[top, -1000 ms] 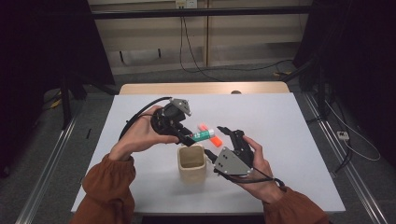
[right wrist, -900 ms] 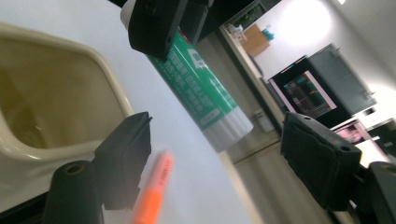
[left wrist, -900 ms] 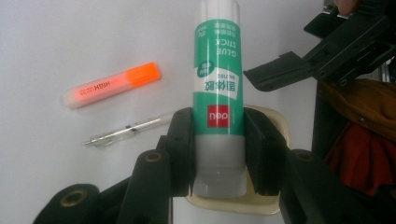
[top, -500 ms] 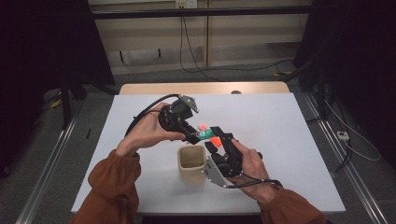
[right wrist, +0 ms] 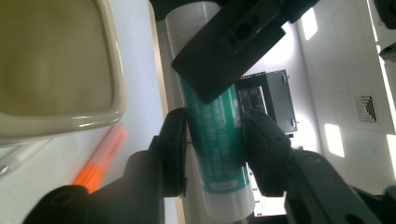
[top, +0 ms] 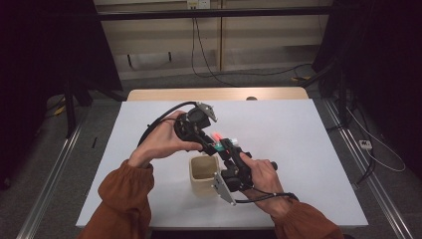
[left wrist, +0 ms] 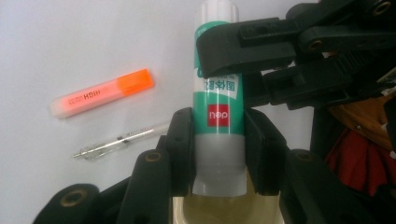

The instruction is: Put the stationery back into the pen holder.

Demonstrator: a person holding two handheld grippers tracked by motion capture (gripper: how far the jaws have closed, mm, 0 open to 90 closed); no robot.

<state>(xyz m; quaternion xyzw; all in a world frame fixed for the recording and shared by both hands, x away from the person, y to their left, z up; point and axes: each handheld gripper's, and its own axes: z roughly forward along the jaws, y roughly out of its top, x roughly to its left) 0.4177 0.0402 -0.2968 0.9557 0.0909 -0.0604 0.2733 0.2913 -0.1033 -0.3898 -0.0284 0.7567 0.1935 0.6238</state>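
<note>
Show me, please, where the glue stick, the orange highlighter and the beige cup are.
glue stick (left wrist: 218, 114): left gripper view, on its red label patch.
orange highlighter (left wrist: 100, 93): left gripper view, on its barrel.
beige cup (top: 201, 175): high view, on its front wall.

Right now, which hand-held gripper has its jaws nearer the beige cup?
Left. The left hand-held gripper clamps the glue stick just above the beige cup; the right hand-held gripper grips it higher, past the rim.
</note>
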